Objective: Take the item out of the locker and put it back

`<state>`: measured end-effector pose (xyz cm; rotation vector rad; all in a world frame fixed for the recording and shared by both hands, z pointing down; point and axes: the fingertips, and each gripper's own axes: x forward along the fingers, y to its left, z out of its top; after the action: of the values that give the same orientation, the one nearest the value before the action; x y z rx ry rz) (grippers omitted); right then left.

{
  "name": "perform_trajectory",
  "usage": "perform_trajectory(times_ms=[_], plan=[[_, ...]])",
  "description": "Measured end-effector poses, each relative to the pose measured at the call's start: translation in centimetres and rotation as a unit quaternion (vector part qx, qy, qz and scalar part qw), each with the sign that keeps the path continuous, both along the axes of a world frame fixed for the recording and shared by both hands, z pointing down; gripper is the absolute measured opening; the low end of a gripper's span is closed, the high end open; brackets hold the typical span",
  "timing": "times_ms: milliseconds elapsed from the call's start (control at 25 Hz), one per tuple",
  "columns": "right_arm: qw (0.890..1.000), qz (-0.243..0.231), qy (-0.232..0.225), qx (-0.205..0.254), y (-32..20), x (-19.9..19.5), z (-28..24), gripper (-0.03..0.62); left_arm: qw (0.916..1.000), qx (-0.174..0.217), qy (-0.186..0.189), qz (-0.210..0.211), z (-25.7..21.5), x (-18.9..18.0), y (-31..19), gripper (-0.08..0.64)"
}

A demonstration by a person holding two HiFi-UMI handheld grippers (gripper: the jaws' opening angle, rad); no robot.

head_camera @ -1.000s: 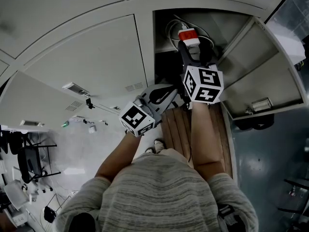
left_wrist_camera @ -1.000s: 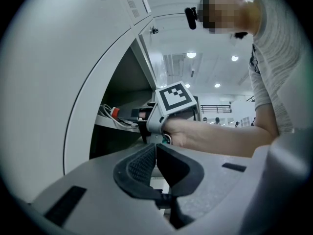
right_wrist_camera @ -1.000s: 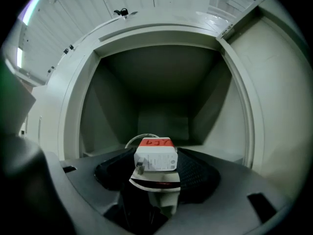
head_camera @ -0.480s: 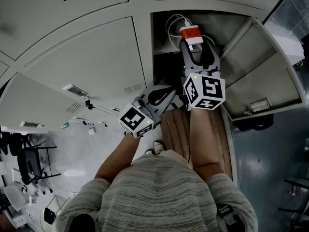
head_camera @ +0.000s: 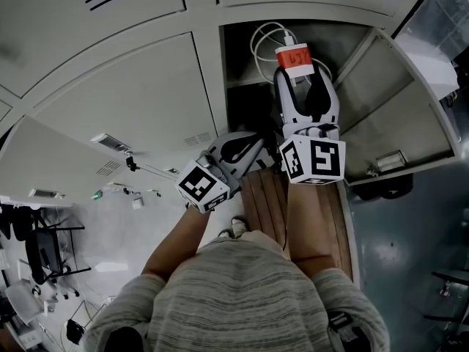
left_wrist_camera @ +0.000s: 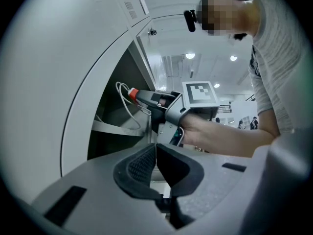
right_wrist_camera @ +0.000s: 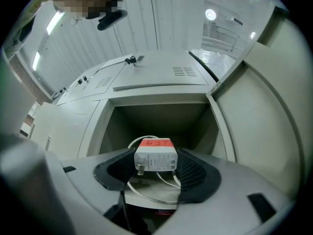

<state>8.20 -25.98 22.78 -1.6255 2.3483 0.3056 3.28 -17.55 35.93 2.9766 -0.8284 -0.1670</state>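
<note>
A white charger plug with an orange-red top [head_camera: 294, 59] [right_wrist_camera: 156, 155] [left_wrist_camera: 132, 93] is clamped between the pads of my right gripper [head_camera: 297, 68] [right_wrist_camera: 156, 166], which reaches into the open locker compartment [head_camera: 249, 57] [right_wrist_camera: 161, 116]. A white cable [head_camera: 262, 42] [right_wrist_camera: 146, 190] trails from the plug onto the compartment's shelf. My left gripper [head_camera: 253, 147] [left_wrist_camera: 155, 160] hangs back outside the locker, below the opening, jaws shut with nothing between them.
The locker door [head_camera: 399, 108] stands swung open to the right, with a latch [head_camera: 388, 160] on its inner face. Shut locker doors [head_camera: 132, 86] fill the left. A wooden bench [head_camera: 275, 189] lies under my arms. A dark lower compartment [head_camera: 245, 105] sits beneath the shelf.
My right gripper has pushed further up into the locker with the charger plug held. The left gripper stayed about where it was.
</note>
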Motion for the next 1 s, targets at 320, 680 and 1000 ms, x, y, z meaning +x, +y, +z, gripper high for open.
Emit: perform_trajectory(times_ms=[320, 680, 1000], plan=[[1.000, -0.003, 0.003, 0.021, 1.3, 0.3, -0.9, 0.265, 1.0000, 0.002, -0.002, 0.002, -0.2, 0.3, -0.1, 0.009], [1.000, -0.005, 0.017, 0.021, 0.6, 0.0, -0.9, 0.265, 1.0000, 0.002, -0.004, 0.003, -0.1, 0.4, -0.2, 0.009], [0.998, -0.012, 0.051, -0.042, -2.4, -0.7, 1.5, 0.265, 1.0000, -0.003, -0.003, 0.001, 0.2, 0.4, -0.4, 0.009]])
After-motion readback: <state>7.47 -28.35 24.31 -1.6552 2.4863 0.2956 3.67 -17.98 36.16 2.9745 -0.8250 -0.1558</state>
